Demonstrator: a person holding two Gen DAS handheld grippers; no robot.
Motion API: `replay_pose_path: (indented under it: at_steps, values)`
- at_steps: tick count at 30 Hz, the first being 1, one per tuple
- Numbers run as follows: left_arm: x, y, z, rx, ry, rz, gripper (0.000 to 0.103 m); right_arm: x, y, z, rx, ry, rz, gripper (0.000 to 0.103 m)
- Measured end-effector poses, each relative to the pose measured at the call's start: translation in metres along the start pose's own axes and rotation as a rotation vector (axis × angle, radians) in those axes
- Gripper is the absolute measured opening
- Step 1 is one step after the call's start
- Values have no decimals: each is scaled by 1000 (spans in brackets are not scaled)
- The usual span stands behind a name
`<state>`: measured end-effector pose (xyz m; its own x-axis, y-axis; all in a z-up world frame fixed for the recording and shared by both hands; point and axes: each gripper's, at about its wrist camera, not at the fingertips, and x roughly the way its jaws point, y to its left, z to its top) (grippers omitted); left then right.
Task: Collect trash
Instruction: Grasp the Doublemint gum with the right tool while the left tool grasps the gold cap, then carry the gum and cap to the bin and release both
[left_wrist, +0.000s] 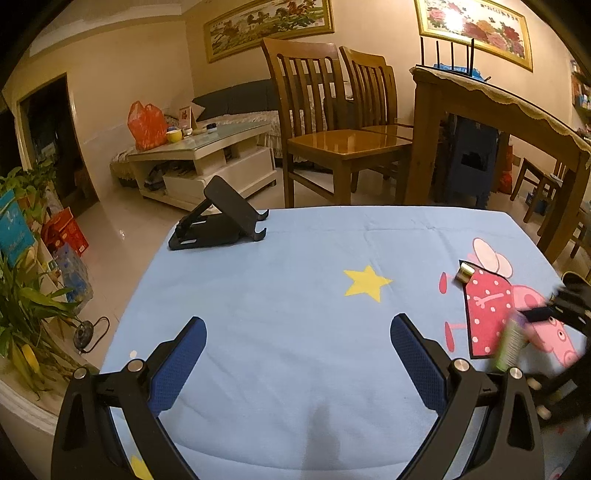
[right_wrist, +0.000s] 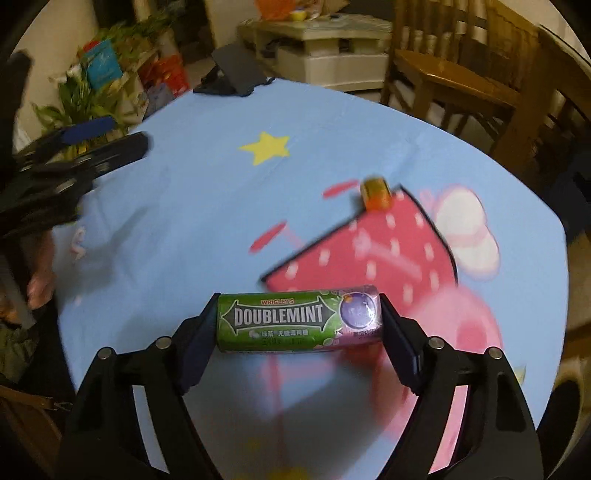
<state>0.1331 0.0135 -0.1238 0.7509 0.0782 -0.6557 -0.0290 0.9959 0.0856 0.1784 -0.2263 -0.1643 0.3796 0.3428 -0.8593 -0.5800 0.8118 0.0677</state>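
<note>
living room setup, warm dim lighting, with a table under a light blue peppa pig tablecloth (left_wrist: 280, 295) that has a yellow star (left_wrist: 365, 282) printed near the middle. wooden chairs (left_wrist: 332, 122) and a white coffee table (left_wrist: 207, 158) sit beyond it, and a black folding phone stand (left_wrist: 218, 218) stands at the cloth's far left corner.

right gripper (right_wrist: 299, 325) is clamped on a doublemint gum container (right_wrist: 297, 321), a green cylinder with a purple end. its long axis runs sideways across the gap between the fingers, one pad pressed on each flat end, purple end toward the right finger and the label reading upright to the camera. it looks held just above the cloth, over the pig's pink print, though the blur makes the height hard to call. from the left wrist view the same container shows as a blurry green streak at the right edge, tilted more upright.

left gripper (left_wrist: 297, 363) is spread wide with nothing between its blue pads (left_wrist: 177, 365), hovering over bare blue cloth on the near side.

a small gold cylinder (left_wrist: 464, 274) lies on its side by the top corner of the red polka-dot dress (left_wrist: 487, 310), well apart from both grippers.
</note>
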Motion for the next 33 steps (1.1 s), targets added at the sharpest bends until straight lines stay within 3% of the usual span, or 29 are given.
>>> replay_pose_path:
  at_steps: [4, 7, 9, 12, 15, 19, 22, 26, 29, 33]
  values:
    - [4, -9, -1, 26, 7, -5, 96, -44, -18, -39, 196, -127, -32, 79]
    - [6, -28, 1, 70, 7, -17, 96, -78, -59, -79, 422, -262, -13, 79]
    - [9, -49, 6, 129, -6, -27, 96, -91, -82, -95, 521, -296, -16, 79]
    - [12, -76, 17, 180, -35, -79, 96, -106, -107, -111, 589, -337, -32, 79]
    - [33, -108, 31, 260, 6, -240, 96, -115, -124, -123, 656, -372, -21, 79]
    - [56, -136, 39, 352, 8, -296, 95, -130, -132, -126, 659, -411, -11, 79]
    - [77, -148, 44, 366, 60, -353, 75, -140, -131, -125, 650, -441, -2, 79]
    - [106, -154, 42, 355, 158, -352, 42, -142, -129, -119, 638, -456, 6, 79]
    - [102, -149, 41, 351, 146, -394, 20, -144, -126, -118, 632, -459, 1, 79]
    - [97, -145, 37, 345, 139, -372, 19, -144, -125, -119, 638, -461, -11, 79]
